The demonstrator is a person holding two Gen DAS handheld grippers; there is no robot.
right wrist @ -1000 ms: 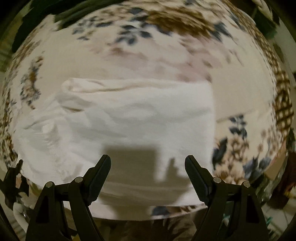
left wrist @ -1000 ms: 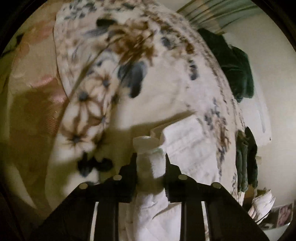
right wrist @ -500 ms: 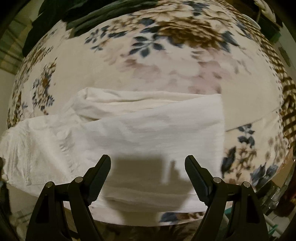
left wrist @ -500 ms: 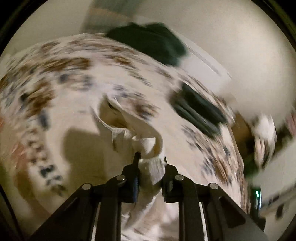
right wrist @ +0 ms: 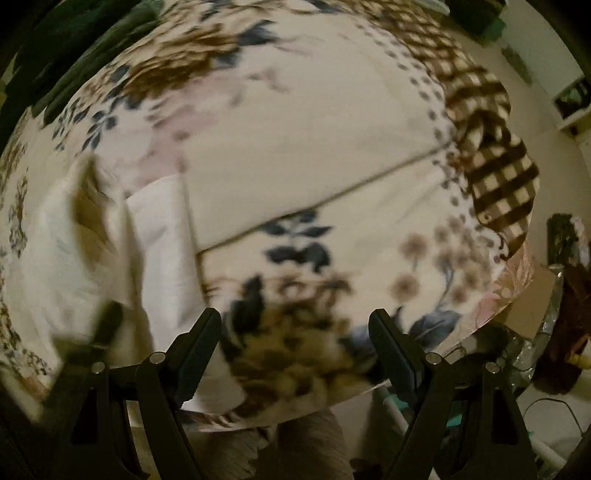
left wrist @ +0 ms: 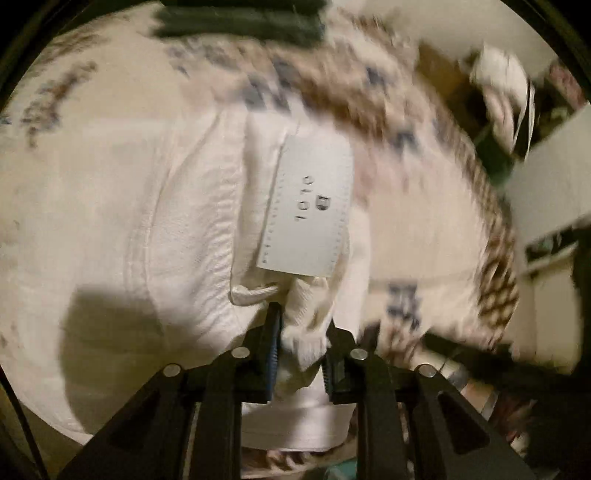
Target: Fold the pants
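The white pants lie folded on the floral bedspread. A pale label patch at the waistband shows in the left wrist view. My left gripper is shut on a bunched edge of the waistband, just above the pile. In the right wrist view the pants lie at the left, blurred, with the left gripper seen beside them. My right gripper is open and empty, off to the right of the pants above the bedspread.
Dark green clothes lie at the far side of the bed. A brown checked cloth lies at the bed's right edge. Clutter and white items sit beyond the bed, with a wall to the right.
My left gripper has swung the held waistband over onto the rest of the pants. My right gripper has moved right, off the pants, still open.
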